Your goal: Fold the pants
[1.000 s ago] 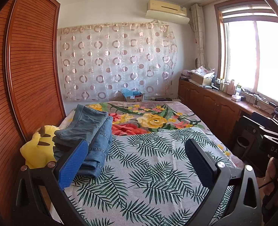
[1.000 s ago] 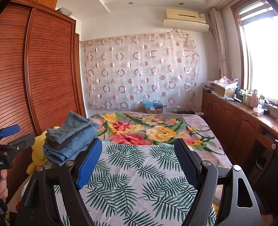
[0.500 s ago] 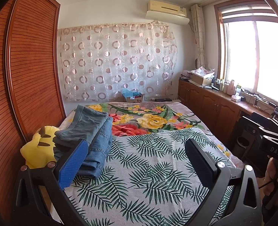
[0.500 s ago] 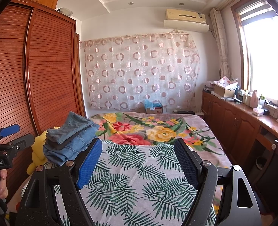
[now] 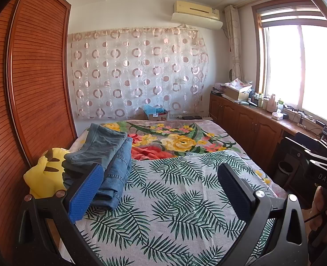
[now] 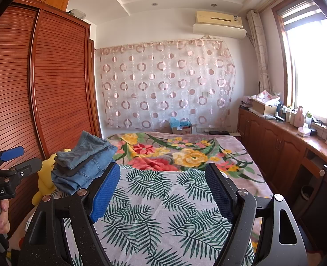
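Left wrist view: the left gripper [image 5: 160, 188] is held level above the leaf-print bedspread [image 5: 174, 204], fingers spread wide and holding nothing. The folded pants [image 5: 110, 155] lie stacked ahead and to its left, just past the left fingertip, beside a yellow plush toy [image 5: 43, 177].

Right wrist view: the right gripper [image 6: 162, 190] also hovers level over the bedspread, fingers wide apart and empty. The folded pants [image 6: 83, 164] sit ahead-left of it.
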Action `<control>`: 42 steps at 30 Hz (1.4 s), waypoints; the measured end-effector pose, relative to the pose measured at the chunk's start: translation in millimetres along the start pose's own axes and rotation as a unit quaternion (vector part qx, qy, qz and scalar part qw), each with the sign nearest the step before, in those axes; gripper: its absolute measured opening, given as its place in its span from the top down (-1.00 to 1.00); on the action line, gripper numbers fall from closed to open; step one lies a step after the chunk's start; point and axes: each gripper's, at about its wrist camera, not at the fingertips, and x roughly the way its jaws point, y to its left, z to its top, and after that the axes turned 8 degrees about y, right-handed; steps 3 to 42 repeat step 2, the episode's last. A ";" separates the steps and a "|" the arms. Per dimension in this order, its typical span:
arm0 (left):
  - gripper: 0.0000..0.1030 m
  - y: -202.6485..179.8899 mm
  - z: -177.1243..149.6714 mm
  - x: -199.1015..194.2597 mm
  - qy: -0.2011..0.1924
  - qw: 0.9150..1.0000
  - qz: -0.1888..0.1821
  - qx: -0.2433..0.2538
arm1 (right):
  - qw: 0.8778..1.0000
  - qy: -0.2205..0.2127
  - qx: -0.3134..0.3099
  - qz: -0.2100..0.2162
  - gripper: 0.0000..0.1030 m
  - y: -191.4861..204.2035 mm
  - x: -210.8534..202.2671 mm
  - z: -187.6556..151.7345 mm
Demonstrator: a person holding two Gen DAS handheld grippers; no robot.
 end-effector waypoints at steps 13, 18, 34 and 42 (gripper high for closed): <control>-1.00 0.6 -0.3 0.2 0.000 1.000 0.000 0.000 | 1.000 0.000 0.000 0.001 -0.56 -0.1 0.0 0.0; -1.00 0.6 -0.3 0.2 0.000 1.000 0.000 0.000 | 1.000 0.000 0.000 0.001 -0.56 -0.1 0.0 0.0; -1.00 0.6 -0.3 0.2 0.000 1.000 0.000 0.000 | 1.000 0.000 0.000 0.001 -0.56 -0.1 0.0 0.0; -1.00 0.6 -0.3 0.2 0.000 1.000 0.000 0.000 | 1.000 0.000 0.000 0.001 -0.56 -0.1 0.0 0.0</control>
